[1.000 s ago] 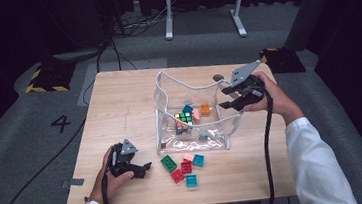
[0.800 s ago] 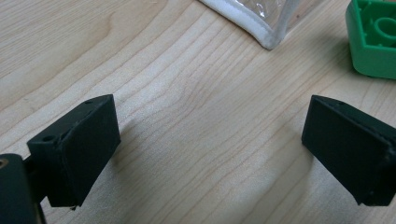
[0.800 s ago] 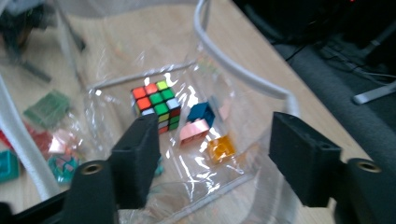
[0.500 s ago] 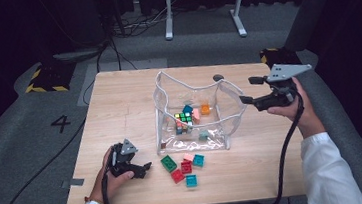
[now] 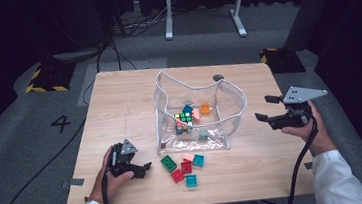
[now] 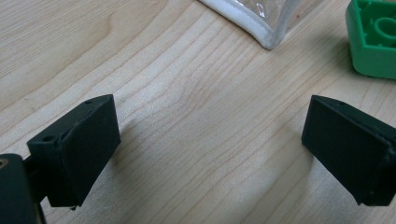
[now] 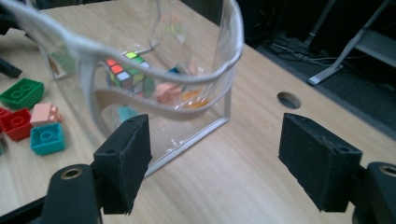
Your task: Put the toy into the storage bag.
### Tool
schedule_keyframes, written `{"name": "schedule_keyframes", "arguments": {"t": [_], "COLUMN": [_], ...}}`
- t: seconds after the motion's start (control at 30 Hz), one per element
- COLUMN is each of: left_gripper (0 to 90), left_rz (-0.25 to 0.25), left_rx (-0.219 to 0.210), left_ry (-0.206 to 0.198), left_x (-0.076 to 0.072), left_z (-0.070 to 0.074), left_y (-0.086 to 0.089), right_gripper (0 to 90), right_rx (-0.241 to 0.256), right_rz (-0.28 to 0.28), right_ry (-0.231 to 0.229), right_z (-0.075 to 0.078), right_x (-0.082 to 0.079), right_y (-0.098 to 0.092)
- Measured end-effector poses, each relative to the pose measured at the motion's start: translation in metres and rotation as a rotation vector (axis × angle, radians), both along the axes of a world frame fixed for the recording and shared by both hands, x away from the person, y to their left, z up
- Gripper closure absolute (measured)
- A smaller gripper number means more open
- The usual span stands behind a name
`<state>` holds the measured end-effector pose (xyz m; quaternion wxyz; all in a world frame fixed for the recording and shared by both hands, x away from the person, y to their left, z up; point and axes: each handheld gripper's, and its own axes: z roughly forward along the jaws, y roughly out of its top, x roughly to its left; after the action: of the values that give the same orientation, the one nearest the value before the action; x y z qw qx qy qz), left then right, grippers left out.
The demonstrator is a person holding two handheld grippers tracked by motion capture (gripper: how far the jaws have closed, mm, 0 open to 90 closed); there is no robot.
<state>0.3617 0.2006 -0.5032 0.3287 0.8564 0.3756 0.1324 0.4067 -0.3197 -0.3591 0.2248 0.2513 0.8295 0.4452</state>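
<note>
On the table, a clear white-edged pouch (image 5: 229, 102) holds colourful toys; both grippers gape, grasping nothing

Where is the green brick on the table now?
In the high view, the green brick lies on the table just in front of the clear bag, left of the red bricks and right of the left hand-held gripper.

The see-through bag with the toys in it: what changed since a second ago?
The right gripper let go of the clear bag's rim and drew back to the right, jaws open. The left gripper, the puzzle cube inside and the loose blocks in front stayed put.
</note>
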Motion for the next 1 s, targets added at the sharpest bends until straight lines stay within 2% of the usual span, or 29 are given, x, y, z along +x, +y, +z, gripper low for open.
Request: {"name": "schedule_keyframes", "arguments": {"t": [0.1,0.2,0.27,0.4,0.5,0.57,0.63,0.77,0.83,0.9,1.0], "left_gripper": [4.4,4.4,4.4,4.5,4.5,4.5,4.7,5.1,5.1,5.1,5.1], "left_rz": [0.002,0.003,0.003,0.002,0.004,0.005,0.004,0.007,0.007,0.007,0.008], "left_rx": [0.000,0.001,0.002,0.001,0.000,-0.002,-0.001,-0.003,-0.003,-0.003,-0.002], "left_ry": [0.000,-0.003,-0.004,-0.001,-0.002,0.000,-0.001,0.000,0.002,0.001,-0.002], "left_x": [0.000,0.000,0.000,0.000,0.000,-0.001,-0.001,-0.001,-0.001,-0.001,-0.001], "left_z": [0.000,0.000,0.000,0.000,0.000,0.000,0.000,0.000,0.000,0.000,0.000], "left_y": [0.000,0.000,0.000,0.000,0.000,0.000,0.000,0.000,0.000,0.000,0.000], "right_gripper": [25.7,25.7,25.8,26.7,28.7,29.1,29.3,30.2,30.2,30.1,29.5], "right_rx": [0.006,0.035,0.021,0.046,0.012,0.011,-0.023,-0.036,-0.060,-0.088,-0.084], "right_rz": [0.001,0.011,0.002,0.036,0.057,0.084,0.096,0.152,0.173,0.192,0.214], "right_ry": [0.030,0.092,0.123,0.196,0.211,0.225,0.230,0.270,0.283,0.280,0.252], "right_z": [-0.019,-0.041,-0.056,-0.079,-0.092,-0.101,-0.108,-0.126,-0.132,-0.138,-0.142], "right_x": [-0.005,-0.007,-0.009,-0.013,-0.018,-0.022,-0.026,-0.032,-0.035,-0.038,-0.043], "right_y": [0.001,0.003,0.007,0.014,0.024,0.031,0.038,0.054,0.063,0.071,0.079]}}
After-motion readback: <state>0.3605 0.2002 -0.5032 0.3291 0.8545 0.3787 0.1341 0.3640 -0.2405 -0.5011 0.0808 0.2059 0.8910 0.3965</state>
